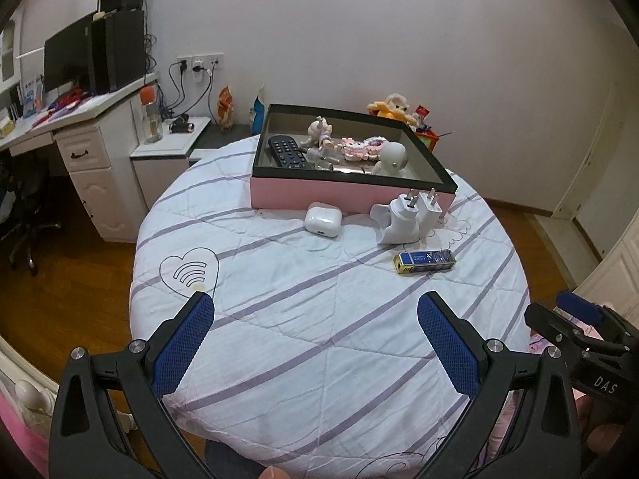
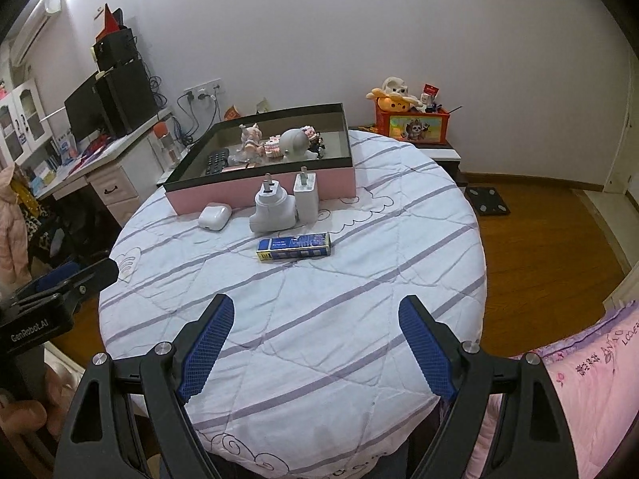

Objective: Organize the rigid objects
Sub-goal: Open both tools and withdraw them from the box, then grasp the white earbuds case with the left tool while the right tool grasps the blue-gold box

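Observation:
A pink box with a black rim (image 1: pixel 351 195) (image 2: pixel 263 195) stands at the far side of a round quilt-covered table (image 1: pixel 319 319) (image 2: pixel 299 319). It holds a black remote (image 1: pixel 285 151), figurines and a white round toy (image 1: pixel 393 157). In front of it lie a white earbud case (image 1: pixel 322 219) (image 2: pixel 215 215), a white plug adapter (image 1: pixel 399 223) (image 2: pixel 273 211), a white charger (image 1: pixel 431 209) (image 2: pixel 305 197) and a blue-and-gold battery pack (image 1: pixel 424 261) (image 2: pixel 293 246). My left gripper (image 1: pixel 315 311) and right gripper (image 2: pixel 315 315) are open and empty over the table's near side.
A white desk with a monitor (image 1: pixel 66 60) and drawers (image 1: pixel 96 175) stands left, with an office chair (image 1: pixel 24 215). A small white side table (image 1: pixel 171 139) sits beside it. A red toy box with plush toys (image 2: pixel 411 119) stands behind the table. Pink bedding (image 2: pixel 579 379) lies right.

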`<action>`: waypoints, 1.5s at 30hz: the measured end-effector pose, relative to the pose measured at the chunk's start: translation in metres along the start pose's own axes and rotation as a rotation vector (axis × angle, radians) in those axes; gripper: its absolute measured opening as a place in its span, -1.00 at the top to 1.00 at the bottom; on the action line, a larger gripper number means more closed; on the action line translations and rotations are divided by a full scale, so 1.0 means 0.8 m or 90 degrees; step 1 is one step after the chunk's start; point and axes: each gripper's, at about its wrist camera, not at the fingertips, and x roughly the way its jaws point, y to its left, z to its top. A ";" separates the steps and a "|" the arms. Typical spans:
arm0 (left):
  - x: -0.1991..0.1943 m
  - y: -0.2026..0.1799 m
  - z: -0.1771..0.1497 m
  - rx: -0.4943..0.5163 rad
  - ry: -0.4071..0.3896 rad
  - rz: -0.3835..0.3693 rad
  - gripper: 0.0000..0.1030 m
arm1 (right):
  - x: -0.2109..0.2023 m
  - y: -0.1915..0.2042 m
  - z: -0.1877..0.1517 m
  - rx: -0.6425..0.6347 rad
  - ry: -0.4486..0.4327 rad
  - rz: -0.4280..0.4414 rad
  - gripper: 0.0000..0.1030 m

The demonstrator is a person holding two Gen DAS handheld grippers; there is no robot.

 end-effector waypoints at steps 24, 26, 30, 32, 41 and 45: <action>0.189 0.004 0.057 0.053 0.101 0.052 -1.00 | 0.151 0.022 0.034 -0.011 0.121 0.000 -0.67; 0.210 0.000 0.062 0.070 0.114 0.063 -1.00 | 0.162 0.022 0.037 -0.009 0.130 0.000 -0.67; 0.233 -0.008 0.066 0.096 0.130 0.070 -1.00 | 0.180 0.020 0.042 0.000 0.137 -0.005 -0.67; 0.242 -0.012 0.067 0.106 0.132 0.072 -1.00 | 0.191 0.017 0.043 0.007 0.140 -0.007 -0.68; 0.259 -0.020 0.080 0.102 0.124 0.057 -1.00 | 0.201 0.030 0.042 -0.009 0.132 -0.019 -0.92; 0.261 -0.018 0.081 0.098 0.120 0.043 -1.00 | 0.197 0.032 0.035 -0.030 0.107 -0.025 -0.89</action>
